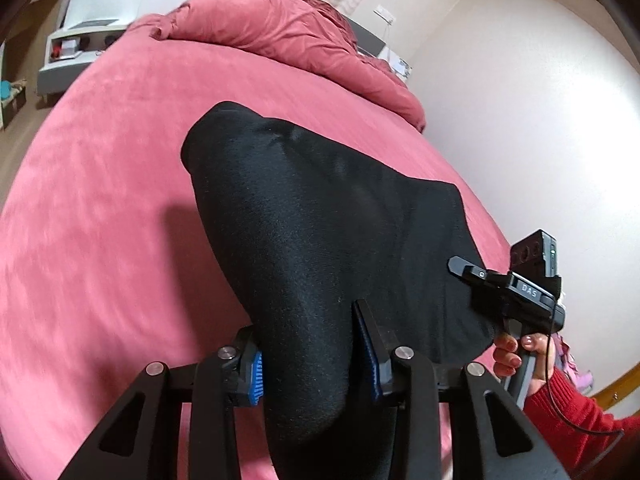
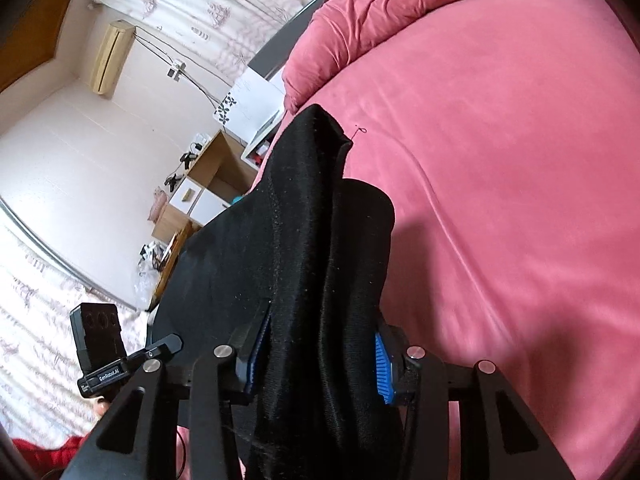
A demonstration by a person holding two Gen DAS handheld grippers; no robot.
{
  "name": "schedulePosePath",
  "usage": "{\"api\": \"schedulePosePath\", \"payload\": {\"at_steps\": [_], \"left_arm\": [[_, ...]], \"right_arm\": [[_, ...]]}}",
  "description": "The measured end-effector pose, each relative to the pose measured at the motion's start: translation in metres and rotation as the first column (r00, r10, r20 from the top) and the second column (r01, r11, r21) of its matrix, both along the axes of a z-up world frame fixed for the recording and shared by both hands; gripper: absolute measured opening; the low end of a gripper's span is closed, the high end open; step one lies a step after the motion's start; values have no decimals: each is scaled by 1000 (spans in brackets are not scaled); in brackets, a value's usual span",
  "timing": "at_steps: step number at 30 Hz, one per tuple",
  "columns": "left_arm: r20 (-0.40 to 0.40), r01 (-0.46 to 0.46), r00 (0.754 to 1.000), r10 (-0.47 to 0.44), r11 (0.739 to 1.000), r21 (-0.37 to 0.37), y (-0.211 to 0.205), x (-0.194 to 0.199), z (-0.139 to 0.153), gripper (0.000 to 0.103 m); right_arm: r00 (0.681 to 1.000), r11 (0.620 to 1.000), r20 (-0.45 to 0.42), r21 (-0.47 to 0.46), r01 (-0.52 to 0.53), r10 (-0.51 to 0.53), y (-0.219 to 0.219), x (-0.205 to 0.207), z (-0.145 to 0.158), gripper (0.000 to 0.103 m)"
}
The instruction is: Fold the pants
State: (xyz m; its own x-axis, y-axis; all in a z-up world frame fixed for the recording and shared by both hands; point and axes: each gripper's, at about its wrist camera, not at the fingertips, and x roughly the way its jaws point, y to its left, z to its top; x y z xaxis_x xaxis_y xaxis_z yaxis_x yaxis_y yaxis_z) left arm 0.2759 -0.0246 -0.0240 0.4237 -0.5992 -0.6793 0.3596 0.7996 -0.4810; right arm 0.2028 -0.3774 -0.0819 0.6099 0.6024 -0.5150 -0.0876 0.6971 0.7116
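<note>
The black pants (image 1: 320, 220) hang in a bunched fold above the pink bed (image 1: 112, 168), gripped at two places along their near edge. My left gripper (image 1: 308, 340) is shut on a thick roll of the black fabric, blue pads pressing both sides. To its right, my right gripper (image 1: 468, 276) bites the pants' other corner, held by a hand (image 1: 520, 348) in a red sleeve. In the right wrist view, my right gripper (image 2: 320, 344) is shut on the black pants (image 2: 280, 240). The left gripper (image 2: 168, 346) shows at the lower left, its fingertips hidden behind the cloth.
A rumpled pink duvet (image 1: 280, 28) lies at the head of the bed (image 2: 500, 160). A white nightstand (image 1: 80, 40) stands beyond the bed's far-left side. A wooden desk (image 2: 208, 184) with clutter stands beyond the bed. A pale wall (image 1: 520, 120) runs along the right.
</note>
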Motion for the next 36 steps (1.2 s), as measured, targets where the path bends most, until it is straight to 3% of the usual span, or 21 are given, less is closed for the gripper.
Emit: {"api": "schedulePosePath", "payload": {"at_steps": [8,13,15,18,23,30,36], "left_arm": [[27,-17,1000,16,999,44,-5,63,-18,38],[-23,-29,999,30,997,68,10,81,-51,48],[-9,-34,999,35,998,58,14,76,-63,54],[77,-48,996,42,995,82,16,61,-70,63],[125,-75,990,62,992,101,19,46,-69,65],[181,-155,976,121,971,185,20,11,-60,66],[234,-231,957,173,941,247,26,-31,-50,66]], "right_arm": [[1000,1000,-12,-15,27,-27,2,62,-12,44],[996,999,-72,2,51,-51,-12,73,-45,46],[996,998,-71,23,51,-49,-16,72,-54,49],[999,999,-28,-2,42,-42,-14,67,-57,49],[997,998,-42,-12,61,-61,-12,66,-56,53],[985,966,-62,-213,148,-164,0,56,-28,70],[958,866,42,-419,274,-283,11,10,5,79]]}}
